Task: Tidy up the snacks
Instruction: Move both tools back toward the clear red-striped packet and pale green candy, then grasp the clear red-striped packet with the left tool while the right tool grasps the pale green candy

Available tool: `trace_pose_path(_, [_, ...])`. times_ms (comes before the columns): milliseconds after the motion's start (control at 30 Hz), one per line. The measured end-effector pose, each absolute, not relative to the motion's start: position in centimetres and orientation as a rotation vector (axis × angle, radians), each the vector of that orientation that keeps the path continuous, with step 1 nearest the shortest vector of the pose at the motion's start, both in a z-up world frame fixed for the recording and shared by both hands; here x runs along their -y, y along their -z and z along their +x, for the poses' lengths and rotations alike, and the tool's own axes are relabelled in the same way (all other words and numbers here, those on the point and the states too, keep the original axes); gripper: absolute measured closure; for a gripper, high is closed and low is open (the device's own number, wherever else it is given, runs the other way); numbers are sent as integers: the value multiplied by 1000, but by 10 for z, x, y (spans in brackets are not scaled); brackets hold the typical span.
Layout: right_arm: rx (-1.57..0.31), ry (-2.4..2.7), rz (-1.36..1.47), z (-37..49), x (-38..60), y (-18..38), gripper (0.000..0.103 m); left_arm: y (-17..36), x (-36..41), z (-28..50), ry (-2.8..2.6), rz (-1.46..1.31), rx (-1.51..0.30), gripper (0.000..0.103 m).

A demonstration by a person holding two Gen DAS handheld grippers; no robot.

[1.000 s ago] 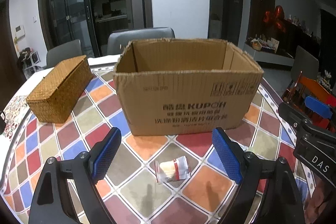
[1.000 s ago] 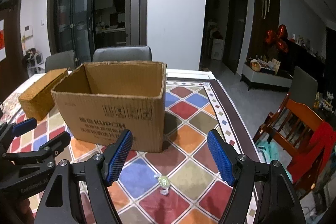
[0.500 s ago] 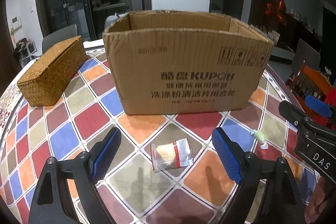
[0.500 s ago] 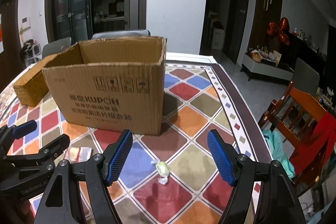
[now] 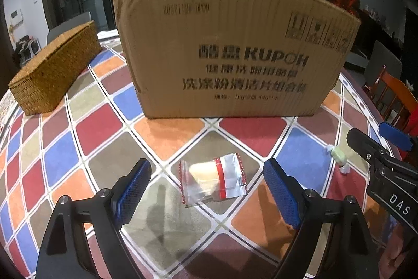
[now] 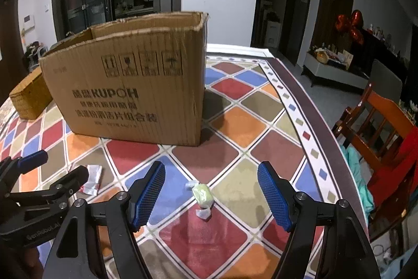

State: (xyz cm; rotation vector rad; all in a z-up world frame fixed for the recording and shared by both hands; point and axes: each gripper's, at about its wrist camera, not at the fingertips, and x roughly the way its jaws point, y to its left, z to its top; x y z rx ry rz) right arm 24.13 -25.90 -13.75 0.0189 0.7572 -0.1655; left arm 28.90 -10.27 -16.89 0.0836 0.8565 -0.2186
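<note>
A clear snack packet with a red stripe lies on the checkered tablecloth, between the open fingers of my left gripper. A small green wrapped candy lies between the open fingers of my right gripper; it also shows at the right of the left wrist view. Both grippers are low over the table and empty. An open brown cardboard box stands just behind the snacks; it also shows in the right wrist view. The packet shows partly behind the left gripper in the right wrist view.
A woven wicker box sits at the left of the table. The table's right edge curves past a wooden chair with red cloth. A grey chair stands behind the table.
Both grippers have moved down and forward toward the table. The packet and the candy now lie between their fingers, and the box looms larger.
</note>
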Motion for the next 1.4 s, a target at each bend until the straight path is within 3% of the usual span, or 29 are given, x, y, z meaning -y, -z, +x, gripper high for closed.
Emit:
trace_pose_path(367, [-804, 155, 26, 250, 257, 159, 30, 186, 101, 298, 213, 72, -899, 21])
trace_pose_path(567, [-839, 147, 37, 255, 257, 170, 37, 192, 101, 302, 217, 69, -906, 28])
trace_pose_path(800, [-879, 134, 47, 257, 257, 181, 50, 197, 101, 304, 218, 81, -901, 33])
trace_pose_path(900, [-886, 127, 61, 258, 258, 183, 56, 196, 103, 303, 225, 89, -896, 41])
trace_pose_path(1067, [-884, 116, 75, 258, 260, 183, 76, 194, 106, 300, 236, 93, -889, 51])
trace_pose_path(1100, [-883, 115, 77, 258, 261, 182, 82, 192, 108, 299, 238, 93, -888, 58])
trace_pose_path(1133, [-883, 114, 81, 258, 261, 182, 83, 192, 108, 298, 243, 91, -885, 63])
trace_pose_path(1400, [-882, 113, 89, 258, 263, 183, 83, 188, 111, 292, 257, 79, -884, 69])
